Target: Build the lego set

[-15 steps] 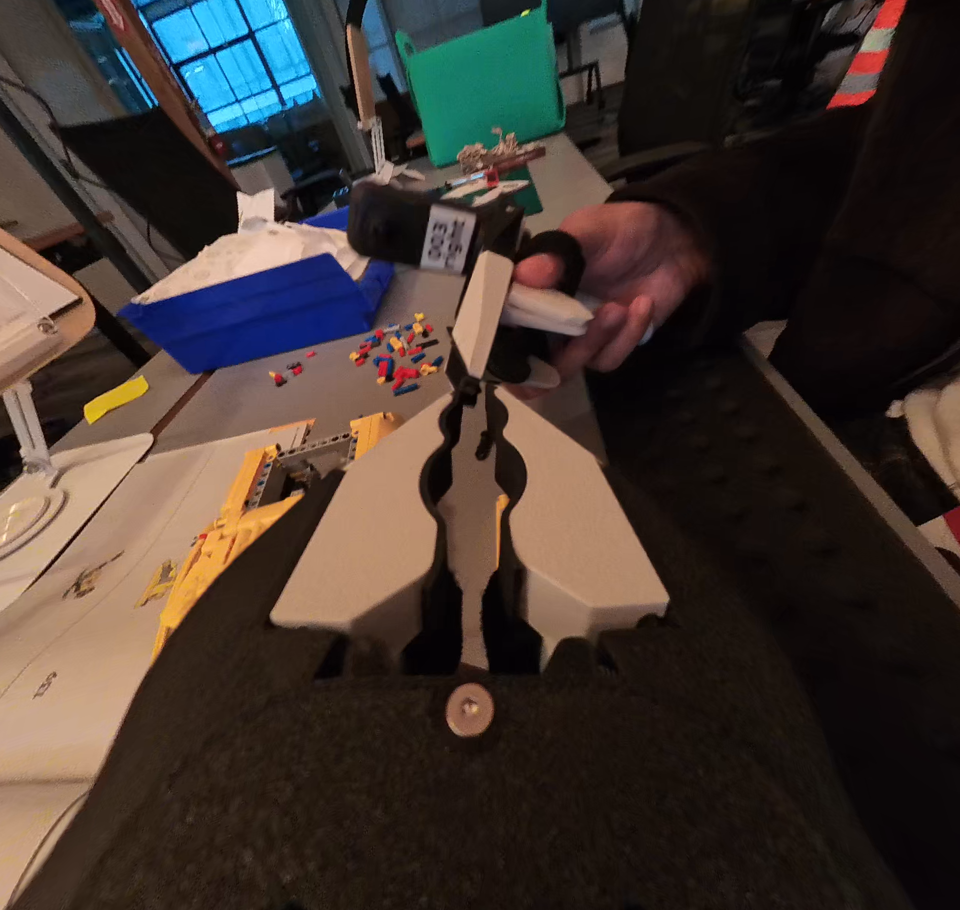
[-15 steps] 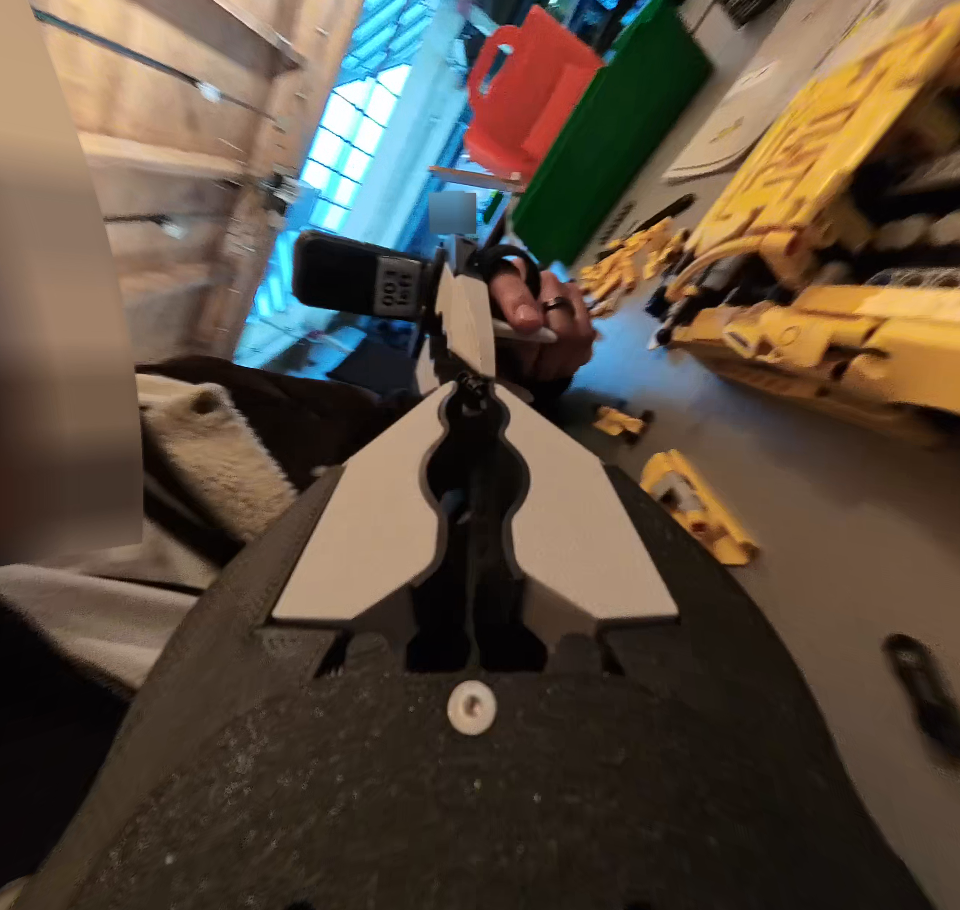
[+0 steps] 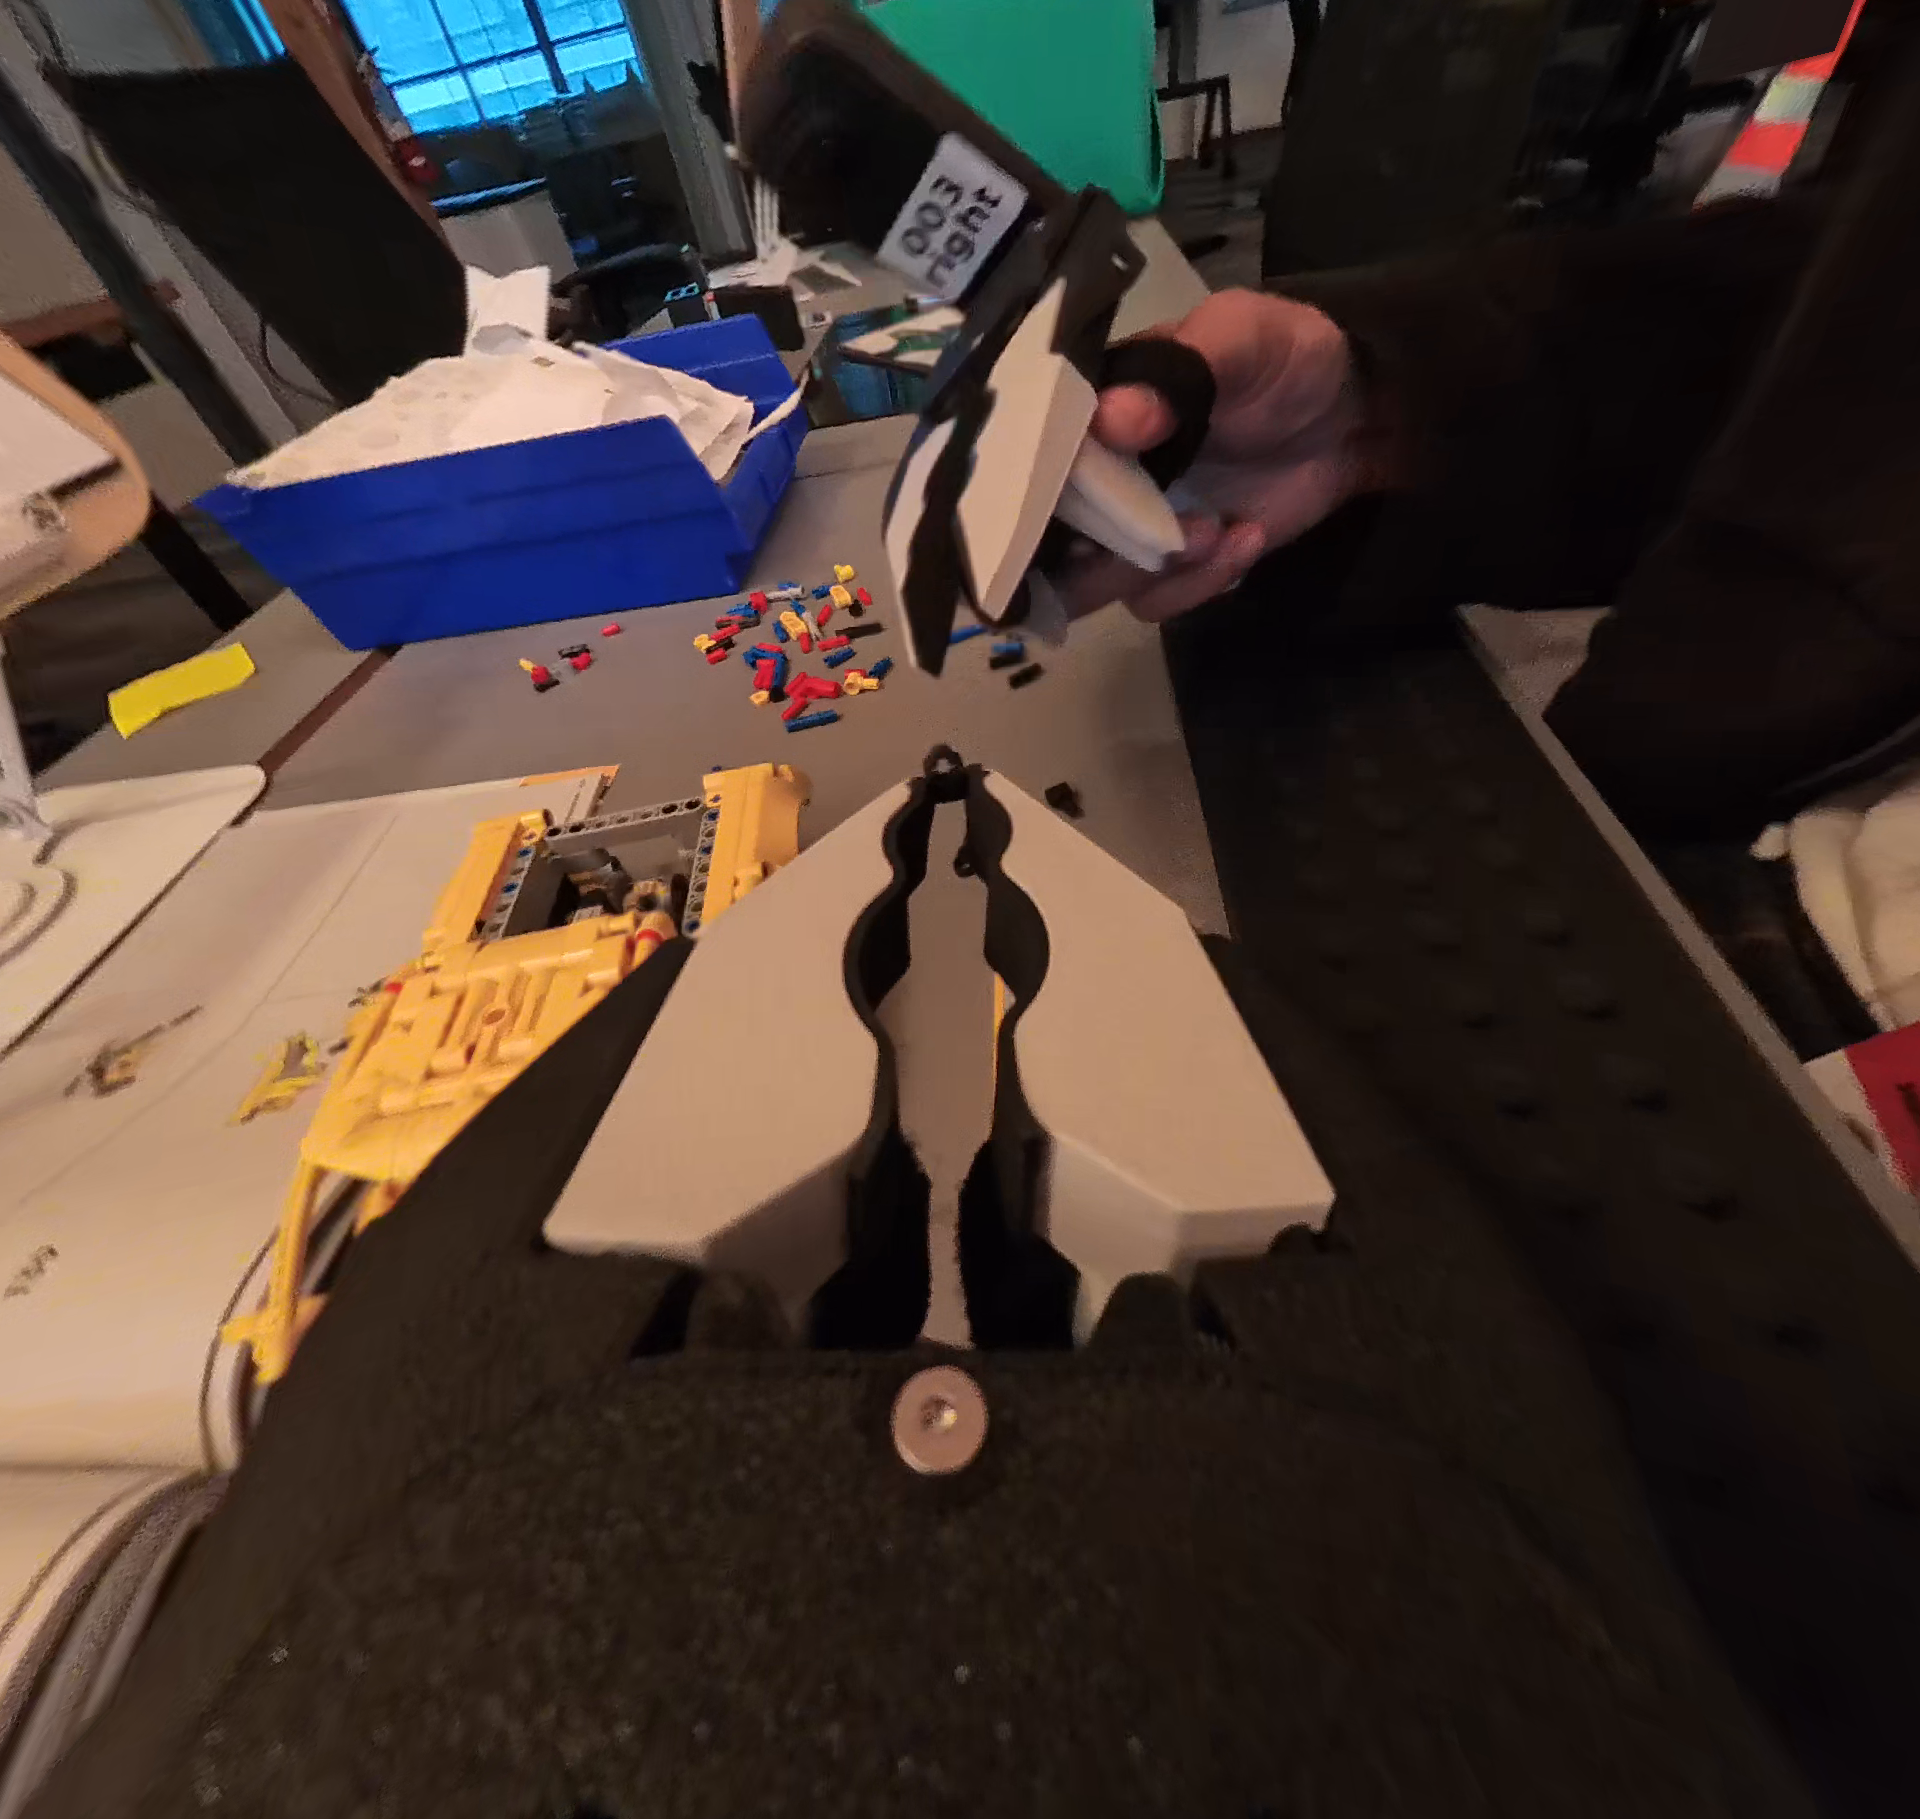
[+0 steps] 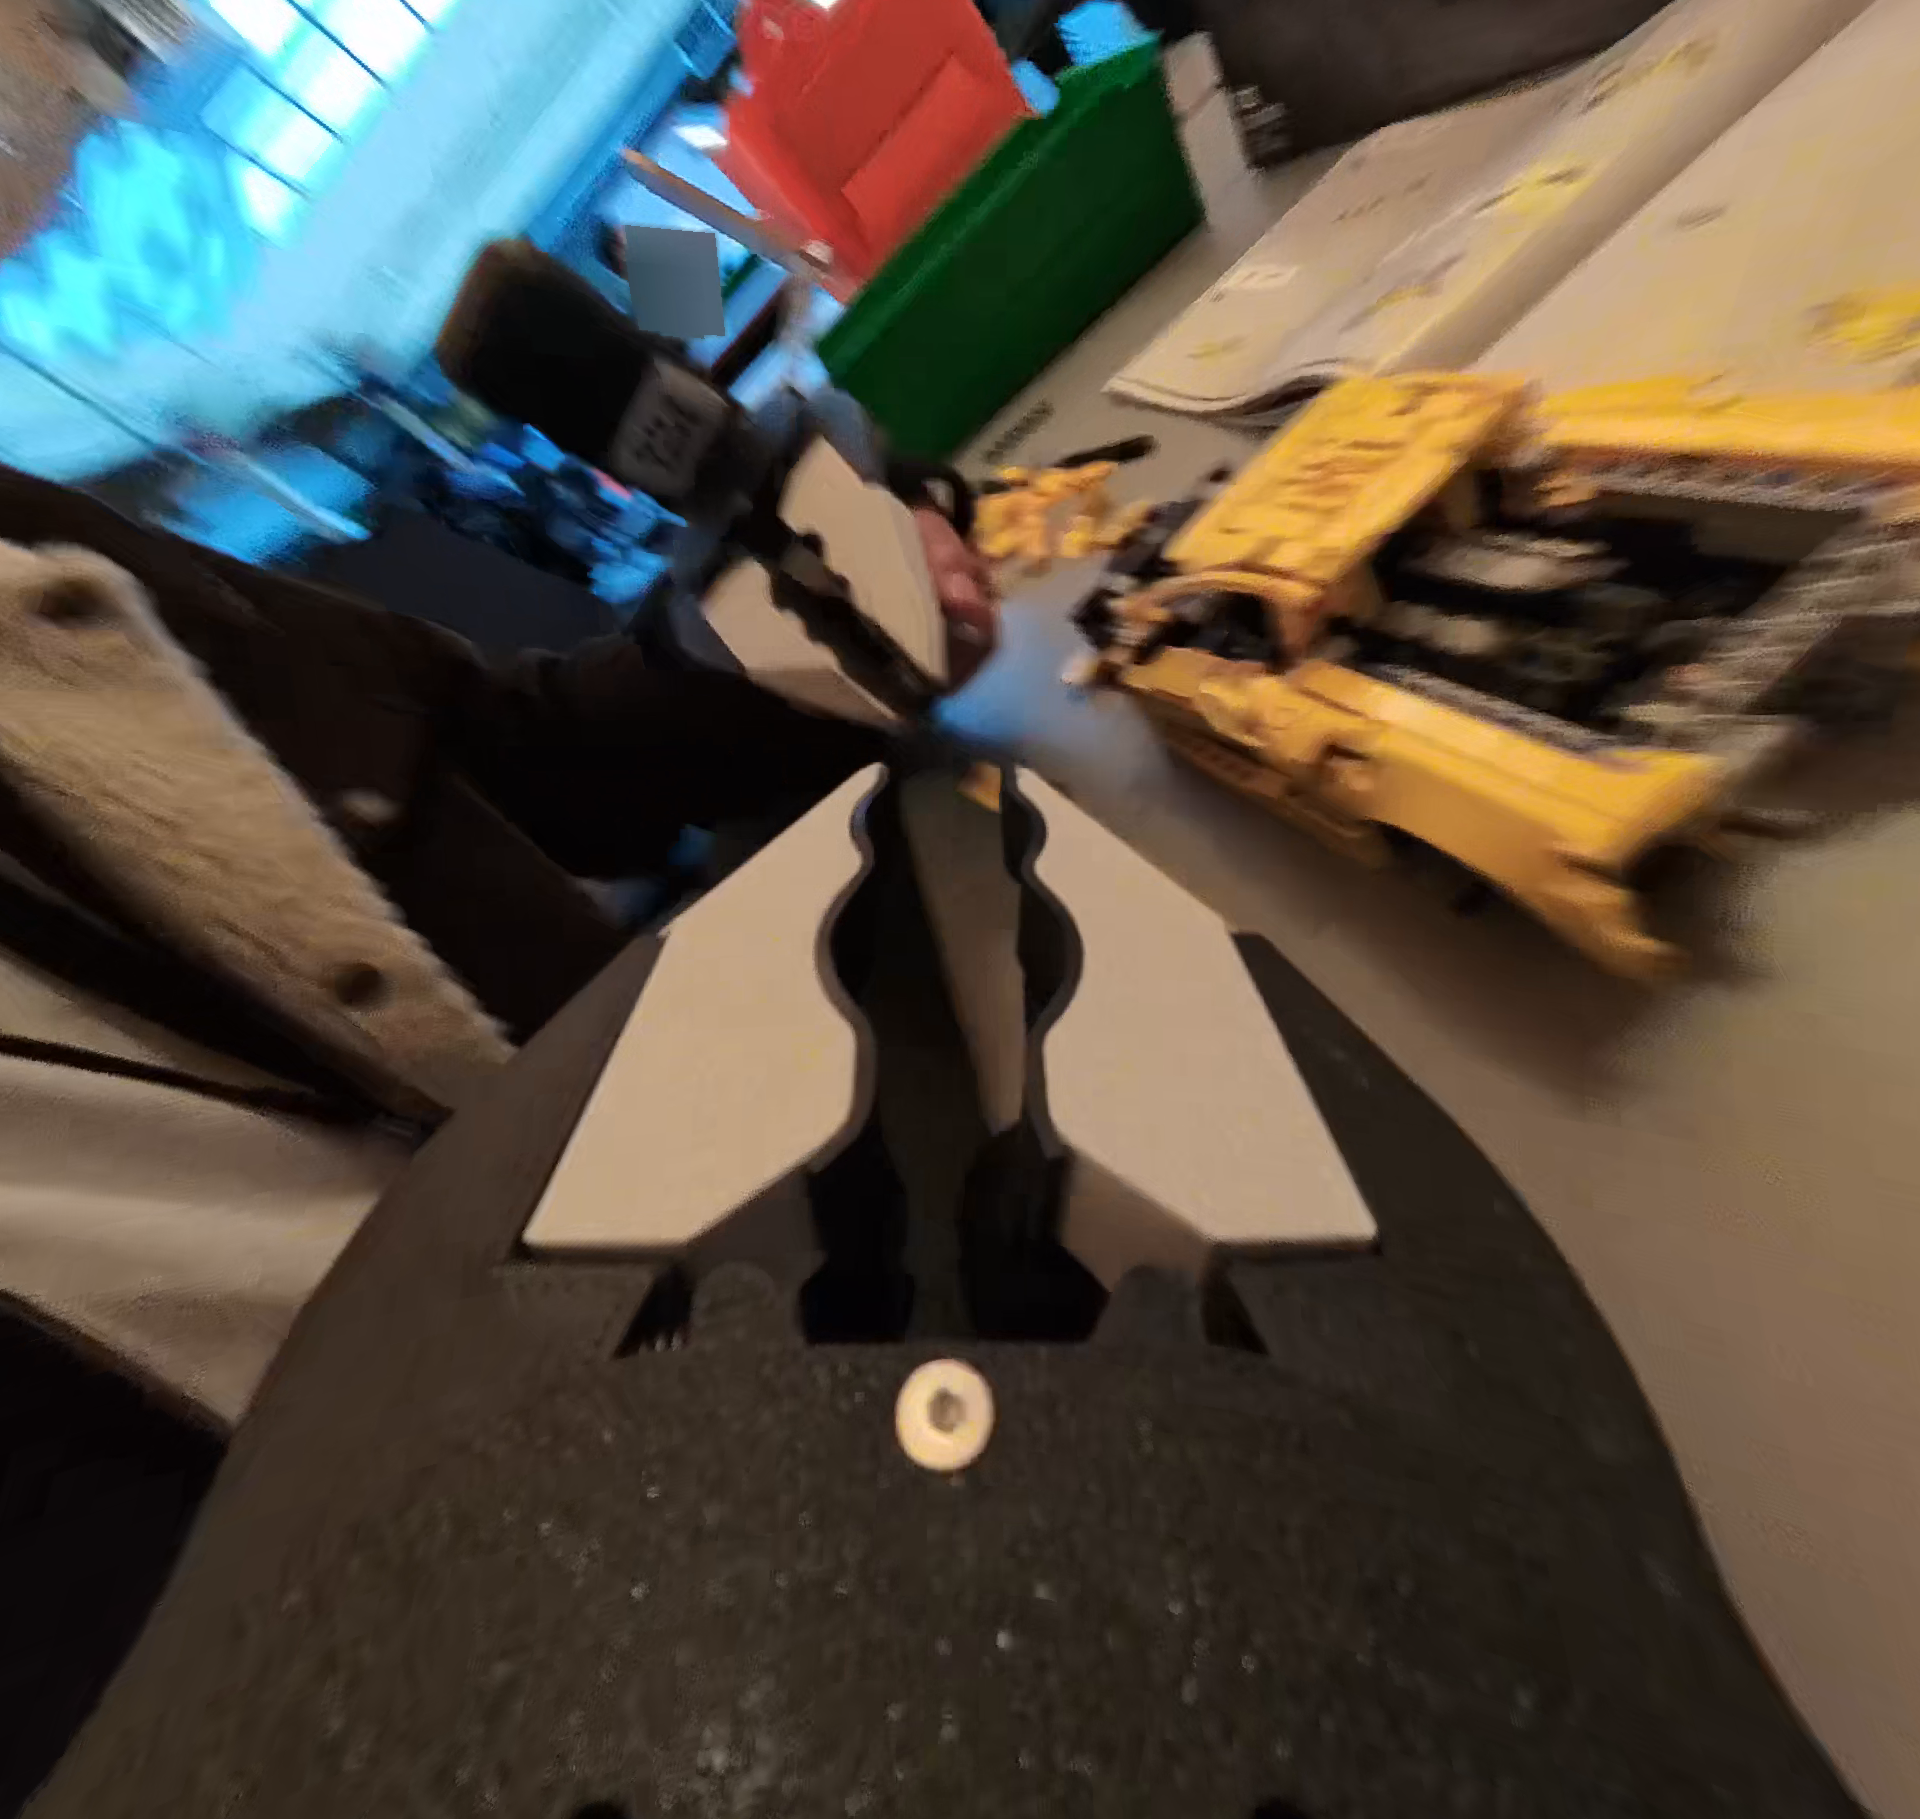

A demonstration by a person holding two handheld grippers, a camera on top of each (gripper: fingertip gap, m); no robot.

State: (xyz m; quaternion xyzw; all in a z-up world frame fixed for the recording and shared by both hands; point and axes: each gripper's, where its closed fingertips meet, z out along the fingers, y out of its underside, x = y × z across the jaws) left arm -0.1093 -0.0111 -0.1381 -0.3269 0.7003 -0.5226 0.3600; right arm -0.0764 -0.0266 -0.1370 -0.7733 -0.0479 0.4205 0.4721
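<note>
Risk sits at the tip of the left gripper (image 3: 943, 782), whose jaws are pinched nearly together on a small black piece (image 3: 945, 767), centre frame; a loosened pinch would drop it among the loose pins (image 3: 800, 642) above. The yellow lego model (image 3: 540, 948) lies lower left. The right gripper (image 4: 940, 782) looks narrowly parted; motion blur hides whether it holds anything.
</note>
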